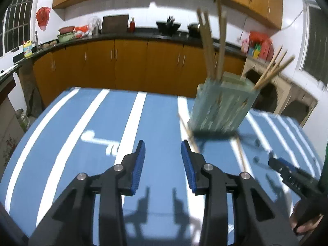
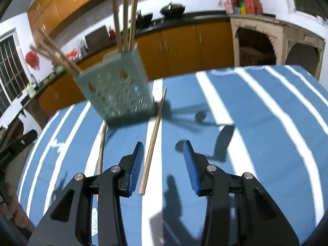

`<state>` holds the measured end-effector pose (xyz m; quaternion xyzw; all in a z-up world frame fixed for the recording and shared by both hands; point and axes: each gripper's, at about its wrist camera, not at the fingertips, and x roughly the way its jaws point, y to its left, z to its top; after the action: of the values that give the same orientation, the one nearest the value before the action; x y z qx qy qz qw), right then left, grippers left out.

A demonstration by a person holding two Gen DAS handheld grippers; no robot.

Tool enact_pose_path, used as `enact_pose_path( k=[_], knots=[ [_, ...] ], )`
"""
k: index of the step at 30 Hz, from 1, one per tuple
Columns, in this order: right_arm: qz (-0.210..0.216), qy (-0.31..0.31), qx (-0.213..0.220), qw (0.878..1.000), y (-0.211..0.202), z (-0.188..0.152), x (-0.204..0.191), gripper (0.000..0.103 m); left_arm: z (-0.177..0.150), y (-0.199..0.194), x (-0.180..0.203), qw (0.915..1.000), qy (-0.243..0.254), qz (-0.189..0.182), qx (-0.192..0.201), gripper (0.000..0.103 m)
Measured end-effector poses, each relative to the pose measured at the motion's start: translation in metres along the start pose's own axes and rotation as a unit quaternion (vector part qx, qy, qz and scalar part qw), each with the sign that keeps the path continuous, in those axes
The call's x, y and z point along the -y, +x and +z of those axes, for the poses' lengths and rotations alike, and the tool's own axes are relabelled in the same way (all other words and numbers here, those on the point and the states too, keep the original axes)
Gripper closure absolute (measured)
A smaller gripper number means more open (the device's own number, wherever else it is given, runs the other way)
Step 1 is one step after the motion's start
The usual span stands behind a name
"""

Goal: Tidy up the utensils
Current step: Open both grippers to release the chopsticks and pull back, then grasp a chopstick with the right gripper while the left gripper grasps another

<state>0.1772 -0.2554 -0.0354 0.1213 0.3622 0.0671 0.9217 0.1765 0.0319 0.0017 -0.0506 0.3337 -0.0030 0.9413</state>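
while both tongs hang over the blue and white striped tablecloth (image 1: 86, 110), neither one holds anything. the left gripper (image 1: 163, 149) has its blue pads partly apart, with only bare cloth showing between them. the right gripper (image 2: 163, 149) is likewise partly open; a loose chopstick (image 2: 154, 141) lies flat on the cloth between its jaws, close to the left pad, and whether that pad touches it cannot be told.

a pale green perforated holder (image 2: 116, 90) stands upright on the table towards the far edge, blurred in both views. several chopsticks (image 2: 125, 14) stick up out of its top, and another bunch (image 2: 55, 55) leans outward from one corner. a second loose chopstick (image 2: 101, 145) lies on the cloth beside the first, one end near the foot of the holder.

in the left wrist view the right gripper shows near the table's right edge, with part of a hand (image 1: 305, 221) behind it.
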Motion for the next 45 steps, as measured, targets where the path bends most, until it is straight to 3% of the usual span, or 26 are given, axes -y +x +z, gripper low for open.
enact_pose_path(
  k=[11,15,20,31,40,45],
  knots=[
    [-0.022,-0.045,-0.056,0.997,0.038,-0.017,-0.025,0.063,-0.015,0.014,0.005,0.9995,0.005,-0.008,-0.031,0.063],
    [-0.036,-0.057,-0.056,0.996,0.041,-0.021,-0.024,0.073,-0.017,0.019,0.01,0.9992,0.006,-0.012,-0.038,0.063],
    [-0.04,-0.044,-0.055,0.997,0.04,-0.02,-0.013,0.095,-0.018,0.027,0.015,0.9985,0.004,-0.02,-0.051,0.062],
    [-0.098,0.027,-0.036,0.994,0.028,-0.014,0.04,0.095,-0.024,0.051,0.055,0.9954,0.022,-0.047,-0.08,0.057],
    [-0.1,0.019,-0.037,0.994,0.027,-0.014,0.044,0.095,-0.04,0.076,0.077,0.9935,0.039,-0.026,-0.104,0.058],
    [-0.088,0.013,-0.039,0.995,0.026,-0.016,0.04,0.095,-0.047,0.084,0.075,0.9929,0.042,-0.011,-0.11,0.085]
  ],
)
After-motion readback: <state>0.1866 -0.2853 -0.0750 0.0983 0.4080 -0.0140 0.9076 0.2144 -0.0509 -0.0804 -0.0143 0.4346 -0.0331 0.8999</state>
